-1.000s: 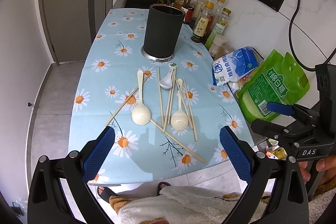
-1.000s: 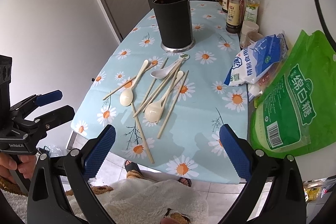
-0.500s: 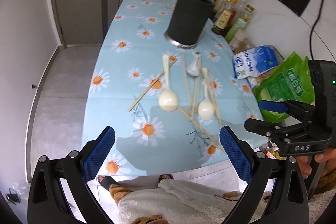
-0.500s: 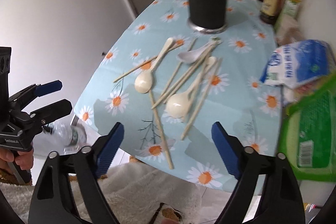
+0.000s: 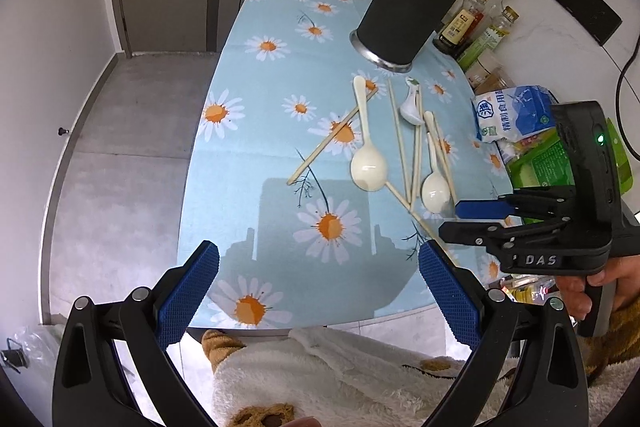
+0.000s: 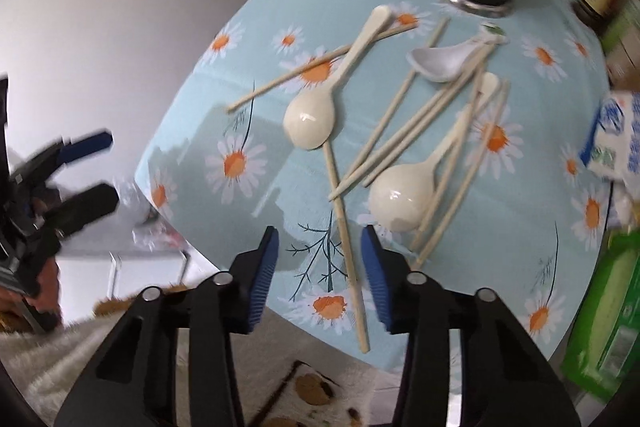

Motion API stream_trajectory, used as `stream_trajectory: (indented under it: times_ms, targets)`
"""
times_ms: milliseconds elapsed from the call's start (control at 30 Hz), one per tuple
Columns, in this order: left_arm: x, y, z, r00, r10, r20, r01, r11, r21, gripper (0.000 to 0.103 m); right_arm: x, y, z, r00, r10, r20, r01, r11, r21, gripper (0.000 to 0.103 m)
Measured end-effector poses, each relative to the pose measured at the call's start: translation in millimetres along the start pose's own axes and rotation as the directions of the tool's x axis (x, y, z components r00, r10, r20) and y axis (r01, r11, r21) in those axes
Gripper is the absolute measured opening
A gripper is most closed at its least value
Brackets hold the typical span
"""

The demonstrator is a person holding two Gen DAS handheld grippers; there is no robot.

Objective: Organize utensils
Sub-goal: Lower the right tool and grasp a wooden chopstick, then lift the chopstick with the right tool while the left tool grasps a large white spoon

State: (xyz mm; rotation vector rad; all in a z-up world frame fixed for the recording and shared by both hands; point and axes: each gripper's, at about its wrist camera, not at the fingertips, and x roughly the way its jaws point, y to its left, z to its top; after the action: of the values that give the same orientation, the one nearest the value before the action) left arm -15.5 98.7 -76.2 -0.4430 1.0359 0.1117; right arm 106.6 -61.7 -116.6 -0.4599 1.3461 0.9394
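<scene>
On the daisy tablecloth lie two cream spoons, a white ceramic spoon and several wooden chopsticks, all in front of a black utensil holder. My right gripper points steeply down over the near table edge. Its jaws are closing, and a long chopstick runs between the blue pads without touching them. The larger cream spoon lies just beyond. My left gripper stands wide open over the cloth's near edge with nothing between its fingers.
Oil and sauce bottles line the wall behind the holder. A blue-and-white bag and a green bag crowd the right edge. A person's cream fleece garment is below the near table edge, with grey floor to the left.
Both grippers have come down and closer to the table's near edge. The right gripper's jaws have narrowed and now straddle the long chopstick. No utensil has moved.
</scene>
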Motion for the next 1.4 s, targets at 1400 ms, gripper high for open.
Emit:
stream_trajectory:
  times_ms: [1400]
  targets:
    - [14,-5,9,0.999,-0.026,-0.02,0.026,0.999,0.04,0.096,36,26,-11,0.959,-0.121,-0.257,0.074,0.98,-0.186,0.006]
